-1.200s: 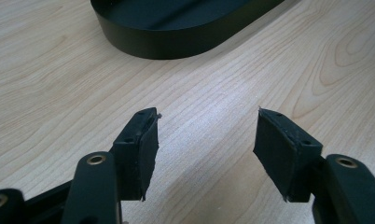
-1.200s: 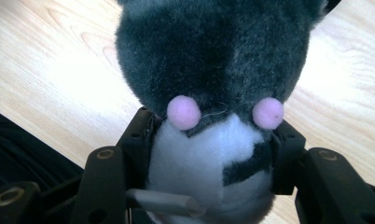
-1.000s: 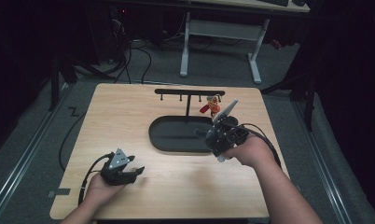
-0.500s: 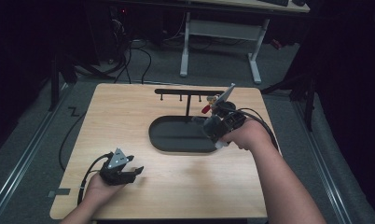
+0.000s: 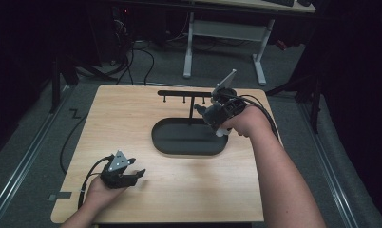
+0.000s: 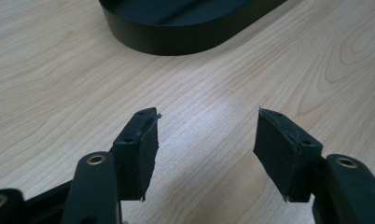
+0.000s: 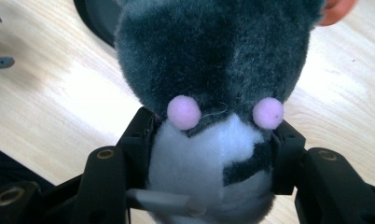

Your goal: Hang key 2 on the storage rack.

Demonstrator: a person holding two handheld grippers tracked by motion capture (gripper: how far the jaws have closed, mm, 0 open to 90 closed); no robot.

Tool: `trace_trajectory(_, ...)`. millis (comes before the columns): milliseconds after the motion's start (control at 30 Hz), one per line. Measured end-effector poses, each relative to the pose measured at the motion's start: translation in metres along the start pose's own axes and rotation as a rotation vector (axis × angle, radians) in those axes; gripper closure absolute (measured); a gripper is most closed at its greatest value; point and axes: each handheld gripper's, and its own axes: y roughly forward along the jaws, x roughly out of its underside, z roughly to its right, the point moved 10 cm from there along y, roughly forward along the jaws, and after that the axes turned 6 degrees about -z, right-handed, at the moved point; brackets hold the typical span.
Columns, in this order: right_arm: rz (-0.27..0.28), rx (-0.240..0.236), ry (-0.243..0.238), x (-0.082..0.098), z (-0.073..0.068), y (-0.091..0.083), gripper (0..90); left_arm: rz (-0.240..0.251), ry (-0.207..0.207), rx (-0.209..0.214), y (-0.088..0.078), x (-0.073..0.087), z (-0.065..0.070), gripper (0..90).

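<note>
A grey and white plush toy (image 7: 209, 60) with two pink pompoms sits between the jaws of my right gripper (image 7: 211, 149), which is shut on its white belly. In the high view that right gripper (image 5: 205, 112) hangs above the far right end of the black oval tray (image 5: 156, 138), just under the black hook rack (image 5: 186, 93), and hand and gripper hide the toy. My left gripper (image 5: 132, 175) rests on the table near the front left corner. Its jaws stand open with only bare wood between them, as the left gripper (image 6: 206, 126) view confirms.
The tray's dark wall (image 6: 176, 39) lies ahead of the left gripper. The rack's post rises from the tray's far side, with small pegs under its bar. Cables trail from both grippers. Past the wooden table (image 5: 132, 118) stands a white desk frame (image 5: 222, 33) on the floor.
My right hand has risen and moved away from the person toward the rack, carrying the plush toy. The left hand has stayed where it was.
</note>
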Motion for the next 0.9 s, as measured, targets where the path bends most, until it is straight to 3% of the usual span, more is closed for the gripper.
trace_trajectory(233,0.037,0.034,0.014,-0.012,0.008,-0.007,47.1,0.0,0.0,0.001,0.0,0.0,0.0,39.9)
trace_trajectory(267,0.056,0.057,0.025,-0.017,0.011,-0.009,47.2,0.0,-0.002,0.002,0.0,0.0,-0.001,39.9)
trace_trajectory(367,0.061,0.085,0.045,-0.02,0.015,-0.008,47.2,0.001,-0.001,0.003,0.0,0.0,-0.001,39.9)
trace_trajectory(467,0.053,0.084,0.042,-0.019,0.016,-0.004,47.2,0.001,-0.001,0.003,0.0,0.0,-0.001,39.9)
trace_trajectory(600,0.001,0.071,0.014,-0.014,0.009,0.015,47.2,0.0,0.0,0.005,0.0,0.0,0.0,39.9)
trace_trajectory(633,-0.005,0.066,0.027,-0.013,0.008,0.019,47.2,0.0,0.002,0.005,0.0,0.0,0.001,39.9)
trace_trajectory(900,-0.019,0.05,0.022,-0.016,0.009,0.046,47.1,-0.004,0.001,0.007,0.0,0.001,0.001,39.9)
